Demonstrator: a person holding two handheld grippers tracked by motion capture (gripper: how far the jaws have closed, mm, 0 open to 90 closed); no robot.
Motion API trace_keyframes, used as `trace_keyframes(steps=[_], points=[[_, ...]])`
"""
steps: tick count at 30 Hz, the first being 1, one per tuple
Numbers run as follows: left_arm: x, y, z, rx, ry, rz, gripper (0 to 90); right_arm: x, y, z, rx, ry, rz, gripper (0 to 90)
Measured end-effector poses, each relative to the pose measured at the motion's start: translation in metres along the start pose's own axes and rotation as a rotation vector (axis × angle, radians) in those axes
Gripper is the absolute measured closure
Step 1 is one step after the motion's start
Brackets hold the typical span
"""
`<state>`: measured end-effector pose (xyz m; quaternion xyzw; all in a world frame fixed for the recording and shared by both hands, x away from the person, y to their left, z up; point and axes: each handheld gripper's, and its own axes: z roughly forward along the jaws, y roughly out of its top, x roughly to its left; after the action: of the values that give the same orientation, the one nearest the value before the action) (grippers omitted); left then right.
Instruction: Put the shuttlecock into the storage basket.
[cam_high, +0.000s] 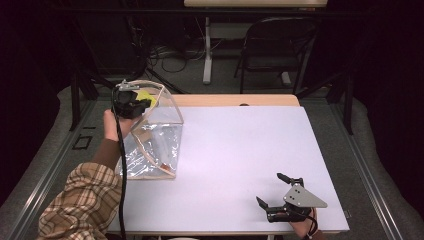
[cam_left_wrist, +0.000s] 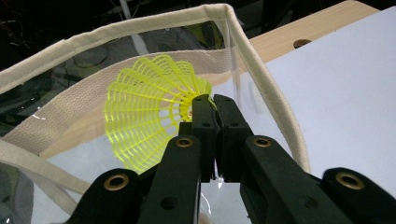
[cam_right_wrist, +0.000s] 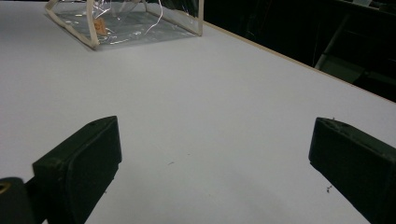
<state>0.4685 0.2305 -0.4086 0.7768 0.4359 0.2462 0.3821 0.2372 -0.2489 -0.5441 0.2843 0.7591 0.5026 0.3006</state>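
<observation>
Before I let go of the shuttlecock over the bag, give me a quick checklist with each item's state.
1. Left gripper shut on the yellow shuttlecock: ok.
2. Shuttlecock at the clear bag's open top, inside the cream rim: ok.
3. Bag standing on the white table, mouth open: ok.
4. Right gripper open, resting apart from the bag: ok.
5. Bag steady enough without a second hold: cannot tell.
</observation>
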Motion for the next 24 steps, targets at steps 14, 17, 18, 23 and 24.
trace_keyframes(steps=[14, 17, 18, 23, 24], points=[[0.002, 0.000, 0.002, -0.029, -0.012, -0.018, 71.6, 0.000, 0.000, 0.000, 0.002, 0.000, 0.001, 1.9], [0.002, 0.000, -0.001, -0.044, -0.018, -0.026, 57.3, 0.000, 0.000, 0.000, 0.003, 0.000, 0.005, 1.9], [0.002, 0.000, -0.003, -0.053, -0.022, -0.026, 53.9, 0.000, 0.000, 0.000, 0.003, 0.001, 0.005, 1.9], [0.001, 0.001, -0.013, -0.075, -0.038, -0.024, 37.6, 0.000, 0.000, 0.000, 0.000, 0.002, 0.003, 1.9], [-0.001, 0.002, -0.015, -0.079, -0.036, -0.023, 33.2, 0.000, 0.000, 0.001, 0.000, 0.001, 0.001, 1.9]])
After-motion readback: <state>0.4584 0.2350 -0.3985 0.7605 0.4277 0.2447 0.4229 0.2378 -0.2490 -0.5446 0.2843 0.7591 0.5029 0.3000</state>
